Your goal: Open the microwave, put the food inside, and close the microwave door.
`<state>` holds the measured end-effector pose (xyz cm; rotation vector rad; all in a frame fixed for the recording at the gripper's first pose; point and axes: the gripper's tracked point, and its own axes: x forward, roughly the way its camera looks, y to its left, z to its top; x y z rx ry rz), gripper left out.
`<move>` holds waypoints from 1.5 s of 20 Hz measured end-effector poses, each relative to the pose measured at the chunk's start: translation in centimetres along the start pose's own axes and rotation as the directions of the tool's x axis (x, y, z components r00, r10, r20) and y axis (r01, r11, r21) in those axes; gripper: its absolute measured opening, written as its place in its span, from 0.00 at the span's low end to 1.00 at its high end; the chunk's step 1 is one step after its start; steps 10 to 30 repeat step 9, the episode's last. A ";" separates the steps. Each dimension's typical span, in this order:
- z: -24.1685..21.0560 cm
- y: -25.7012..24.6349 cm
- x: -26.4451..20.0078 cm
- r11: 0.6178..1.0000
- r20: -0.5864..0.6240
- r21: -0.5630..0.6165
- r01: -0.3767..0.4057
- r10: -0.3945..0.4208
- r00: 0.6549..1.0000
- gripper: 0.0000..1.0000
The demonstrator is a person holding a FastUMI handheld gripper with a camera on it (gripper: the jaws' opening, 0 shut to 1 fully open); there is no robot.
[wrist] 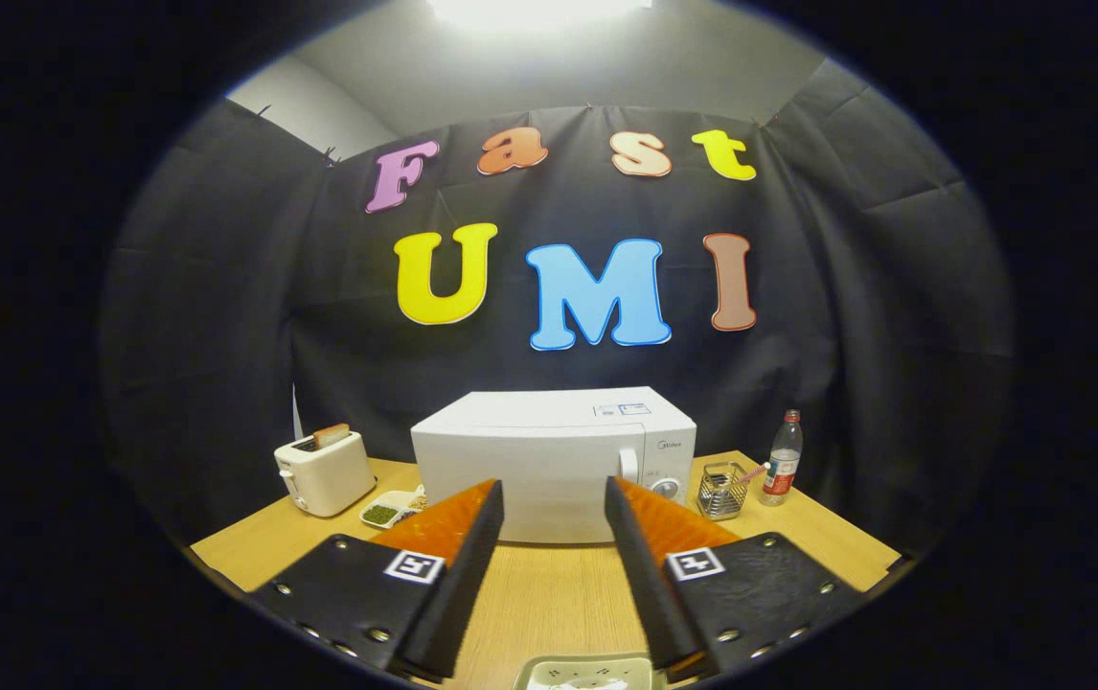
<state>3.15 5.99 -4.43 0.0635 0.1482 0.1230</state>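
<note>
While the gripper (554, 498) hung above the wooden table (549, 585), its fingers stood apart on nothing — the white microwave (554, 465), door closed, sat just beyond their tips, and the food dish (585, 673) lay below, between their bases.

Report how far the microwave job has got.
Nothing looks done: the microwave on the table has its door shut. The gripper is open and holds nothing, aimed at the door. A plate lies below the fingers. Left: open the door, load the food, close it.
</note>
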 end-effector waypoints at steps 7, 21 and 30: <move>0.7 0.2 -2.2 1.000 0.035 -0.003 0.020 -0.020 0.999 0.98; 1.4 0.4 -2.5 1.000 0.054 -0.006 0.019 -0.019 0.998 0.98; 1.4 0.4 -2.5 1.000 0.054 -0.006 0.019 -0.019 0.998 0.98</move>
